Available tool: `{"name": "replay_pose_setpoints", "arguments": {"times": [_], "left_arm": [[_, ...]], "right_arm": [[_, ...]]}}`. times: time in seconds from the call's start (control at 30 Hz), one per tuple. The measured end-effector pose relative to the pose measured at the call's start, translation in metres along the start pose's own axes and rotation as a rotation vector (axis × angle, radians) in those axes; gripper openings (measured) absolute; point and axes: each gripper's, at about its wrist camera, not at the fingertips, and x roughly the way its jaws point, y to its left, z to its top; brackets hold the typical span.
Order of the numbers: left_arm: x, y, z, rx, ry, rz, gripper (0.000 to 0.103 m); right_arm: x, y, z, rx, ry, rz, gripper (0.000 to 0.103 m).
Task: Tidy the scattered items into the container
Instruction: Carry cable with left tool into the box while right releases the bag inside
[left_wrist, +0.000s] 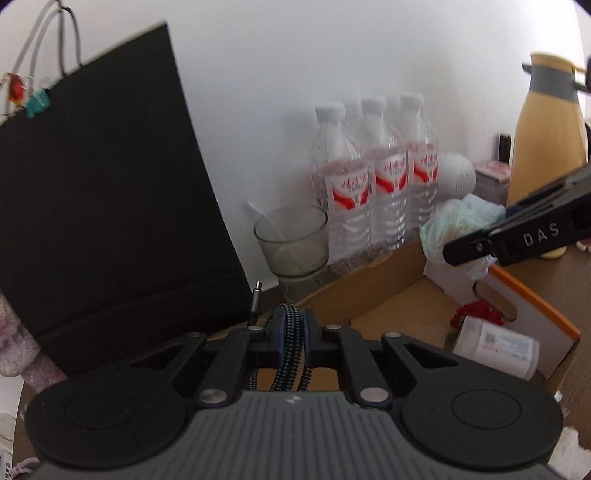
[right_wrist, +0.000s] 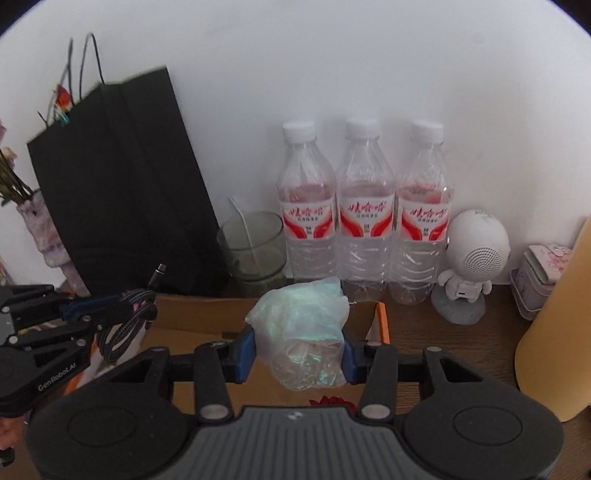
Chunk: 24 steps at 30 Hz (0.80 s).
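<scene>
The left gripper (left_wrist: 291, 334) is clamped on a coiled black-and-grey braided charging cable (left_wrist: 290, 332), its metal plug poking up past the fingers, while the right gripper (right_wrist: 298, 352) pinches a crumpled pale-green iridescent plastic bag (right_wrist: 301, 332) between its blue pads (right_wrist: 246, 350); both loads hang above the open brown cardboard box with an orange-edged flap (left_wrist: 391, 291), which already holds a white labelled bottle (left_wrist: 496, 347) and something red. The step in hand looks like the drop into the box, and doing it well probably means lowering each load below the rim before the jaws part, since the light bag may drift or cling to a pad and the springy cable may uncoil and hang a loop over the wall. The cable sits near the box's left rear wall, so it likely wants to shift rightward toward the bare floor of the box first. Room is tight behind: a clear glass tumbler with a straw (left_wrist: 291, 240) and three clear water bottles with red-and-white labels (right_wrist: 365, 214) stand just beyond the rear wall, a tall black paper bag (left_wrist: 99, 184) stands close on the left, and a tall yellow flask (right_wrist: 557, 325) on the right. The two grippers are near each other over the box, so releasing one at a time seems safer
</scene>
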Motion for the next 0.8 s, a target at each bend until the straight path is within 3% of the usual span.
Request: {"name": "replay_pose_setpoints", "arguments": {"times": [0.17,0.33,0.4,0.47,0.53,0.6,0.67,0.8], "left_arm": [[0.040,-0.012,-0.012,0.126,0.122,-0.025,0.013],[0.052,-0.017,-0.024,0.136,0.172,-0.065,0.018],[0.047,-0.013,-0.024,0.103,0.146,-0.080,0.023],[0.038,-0.001,-0.024,0.020,0.126,-0.122,0.043],[0.027,0.009,-0.025,-0.045,0.100,-0.151,0.045],[0.016,0.017,-0.023,-0.099,0.078,-0.135,0.050],[0.002,0.026,-0.021,-0.164,0.041,-0.133,0.067],[-0.031,0.037,-0.017,-0.252,-0.025,-0.059,0.072]], "right_arm": [[0.056,0.015,-0.001,-0.092,0.114,-0.078,0.045],[0.085,0.029,-0.013,-0.132,0.154,-0.137,0.054],[0.084,0.029,-0.015,-0.115,0.156,-0.151,0.060],[0.073,0.028,-0.013,-0.094,0.139,-0.151,0.062],[0.056,0.026,-0.010,-0.058,0.105,-0.125,0.068],[0.035,0.028,-0.008,-0.032,0.067,-0.087,0.078],[0.018,0.031,-0.008,-0.028,0.046,-0.051,0.081],[-0.010,0.043,-0.008,-0.045,0.013,-0.044,0.082]]}}
